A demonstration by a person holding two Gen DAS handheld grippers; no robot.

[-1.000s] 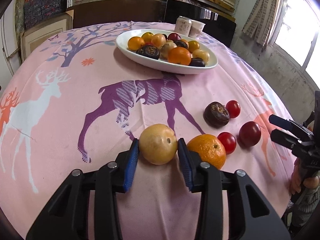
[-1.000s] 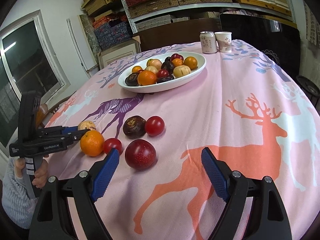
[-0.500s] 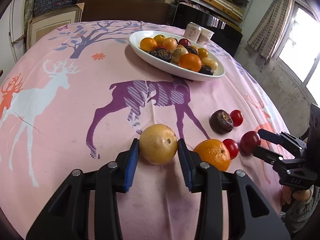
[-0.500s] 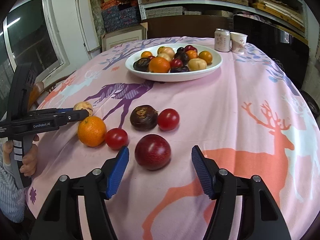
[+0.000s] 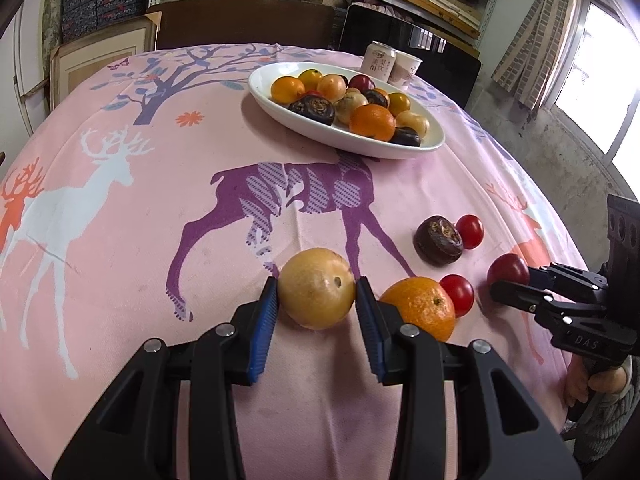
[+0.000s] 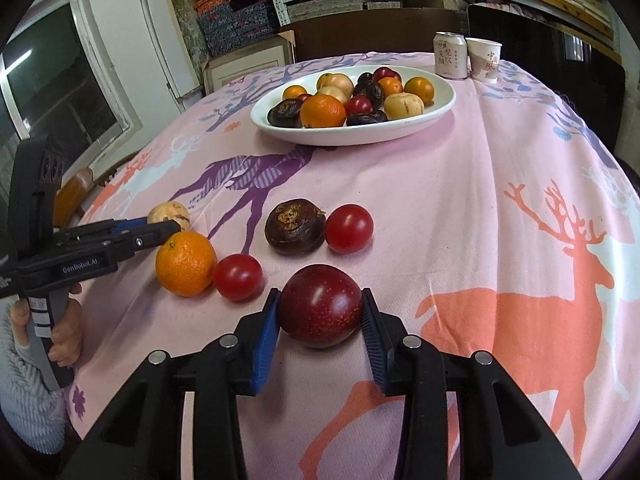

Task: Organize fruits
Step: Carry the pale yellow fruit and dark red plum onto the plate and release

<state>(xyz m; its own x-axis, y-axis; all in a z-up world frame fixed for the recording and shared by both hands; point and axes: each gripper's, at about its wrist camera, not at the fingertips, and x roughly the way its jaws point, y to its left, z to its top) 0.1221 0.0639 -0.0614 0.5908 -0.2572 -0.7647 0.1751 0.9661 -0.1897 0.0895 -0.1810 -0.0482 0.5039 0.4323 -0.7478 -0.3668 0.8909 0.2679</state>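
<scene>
My left gripper [image 5: 316, 282] is shut on a yellow-brown round fruit [image 5: 312, 304] that rests on the pink deer tablecloth. The jaws of my right gripper [image 6: 320, 294] are closing, and both blue pads touch the dark red plum [image 6: 320, 312] between them, which also sits on the cloth. Loose beside them lie an orange [image 6: 186, 262], two cherry tomatoes [image 6: 238, 276] [image 6: 348, 228] and a dark brown knobbly fruit [image 6: 296, 226]. Farther back, a white oval plate [image 6: 360, 138] holds several mixed fruits.
A drink can [image 6: 450, 56] and a paper cup [image 6: 484, 60] stand behind the plate. A hand and a grey sleeve [image 6: 24, 392] hold the left gripper at the table's edge. Shelves with boxes fill the back wall.
My right gripper came forward to the plum and its jaws closed from wide apart until they met the plum's sides. The left gripper kept its hold on the yellow-brown fruit.
</scene>
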